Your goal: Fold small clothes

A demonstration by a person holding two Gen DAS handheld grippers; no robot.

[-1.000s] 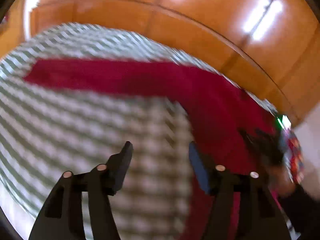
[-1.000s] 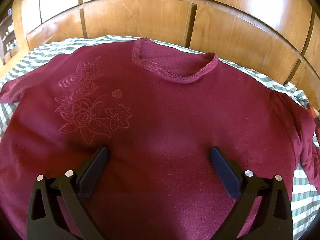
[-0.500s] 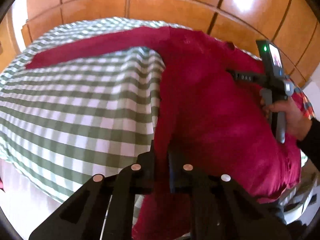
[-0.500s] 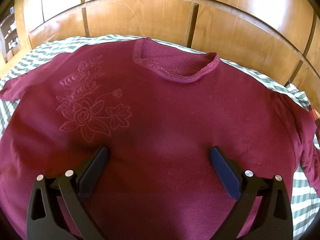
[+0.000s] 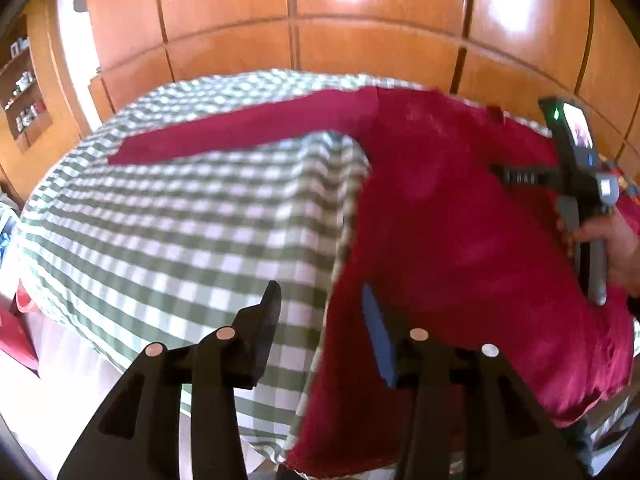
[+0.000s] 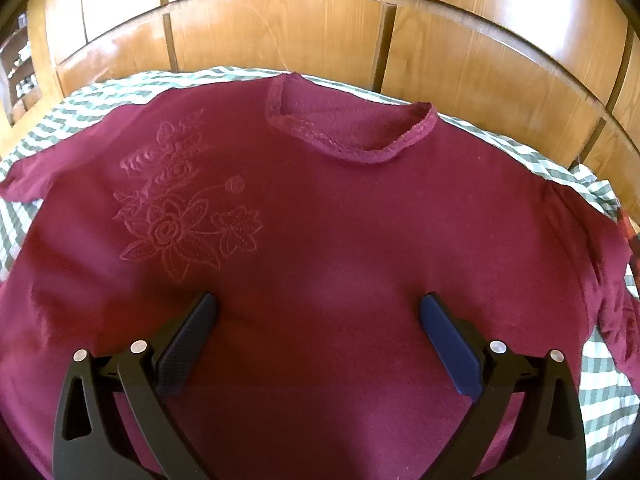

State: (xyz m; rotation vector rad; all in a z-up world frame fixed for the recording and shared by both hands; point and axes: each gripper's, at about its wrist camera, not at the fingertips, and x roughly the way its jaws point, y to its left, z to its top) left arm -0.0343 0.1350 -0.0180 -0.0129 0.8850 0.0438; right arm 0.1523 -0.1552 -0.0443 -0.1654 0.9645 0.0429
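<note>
Left gripper (image 5: 320, 312) jaws, pressed together half a second ago at the sweater's side edge, now stand apart; right gripper unchanged.

Left gripper is open to a moderate gap and holds nothing; the sweater (image 5: 460, 208) edge runs just under and between its fingers. Right gripper (image 6: 318, 320) is spread wide, empty, hovering over the lower chest of the sweater (image 6: 320, 220). The sweater lies flat, face up, on the checked bed cover (image 5: 180, 220), collar (image 6: 348, 136) toward the wooden wall panels (image 6: 280, 28). Its left sleeve (image 5: 240, 128) extends straight out sideways, long axis crossing ahead of the left gripper. Judgement: the left gripper is nearer that sleeve and side edge, so the first fold falls to it.
</note>
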